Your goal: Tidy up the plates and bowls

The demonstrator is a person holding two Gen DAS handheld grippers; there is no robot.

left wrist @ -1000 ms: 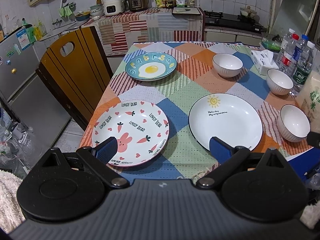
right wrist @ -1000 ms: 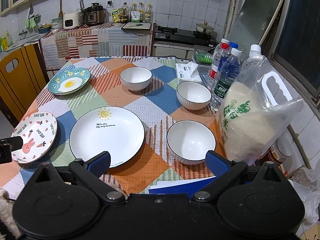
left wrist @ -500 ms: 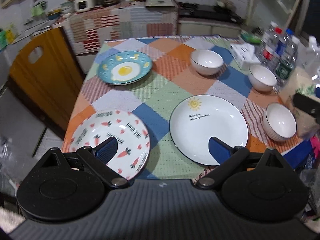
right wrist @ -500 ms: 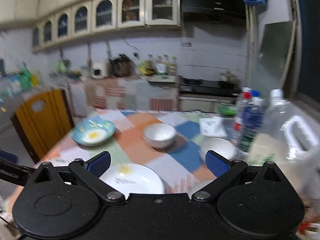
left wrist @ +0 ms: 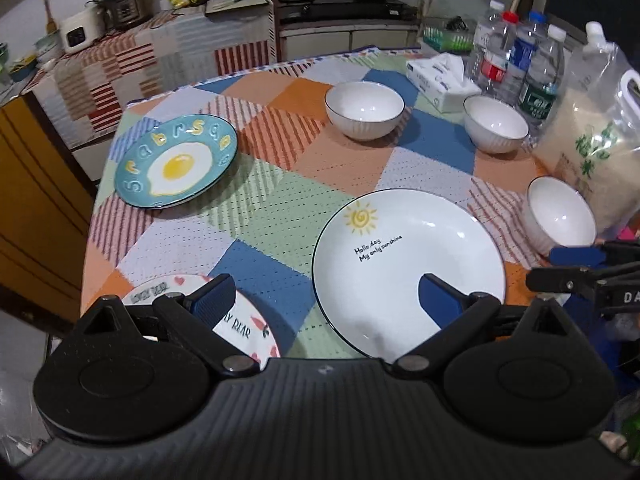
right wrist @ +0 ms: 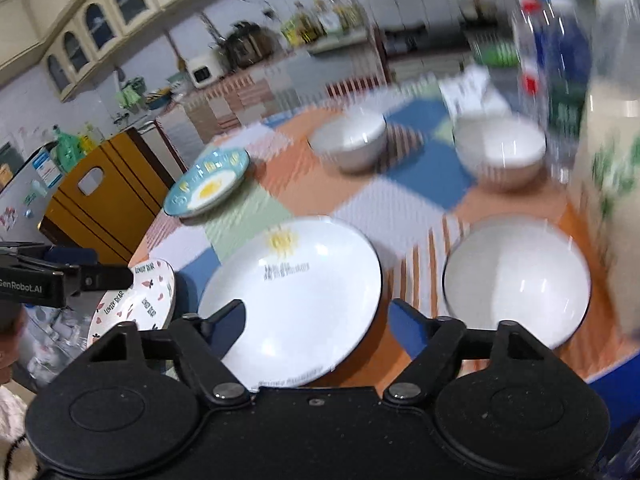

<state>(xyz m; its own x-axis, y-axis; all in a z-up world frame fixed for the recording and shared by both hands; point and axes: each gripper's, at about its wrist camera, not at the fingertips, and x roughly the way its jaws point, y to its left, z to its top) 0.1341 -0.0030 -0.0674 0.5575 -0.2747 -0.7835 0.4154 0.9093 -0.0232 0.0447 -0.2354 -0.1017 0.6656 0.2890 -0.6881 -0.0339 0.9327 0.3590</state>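
The left gripper [left wrist: 324, 294] is seen with its blue-tipped fingers spread wide and nothing held between them, one tip over the pink-patterned "Lovely Bear" plate [left wrist: 236, 326] and the other over the large white round plate with a sun motif [left wrist: 408, 264]. The right gripper [right wrist: 320, 316] is likewise spread wide and empty, positioned low over the near rim of the same white plate [right wrist: 296, 292]; its view is motion-blurred. All crockery is observed resting on the table covered by a multicoloured patchwork cloth [left wrist: 280, 216]. A teal plate printed with a fried egg [left wrist: 176, 162] is set at the far left. Three white ribbed bowls are noted apart from one another: one at the far centre [left wrist: 364, 108], one near the clear water bottles [left wrist: 496, 122], and one just beside the transparent bag of rice [left wrist: 560, 220]. A tissue pack [left wrist: 440, 76] lies at the far right.
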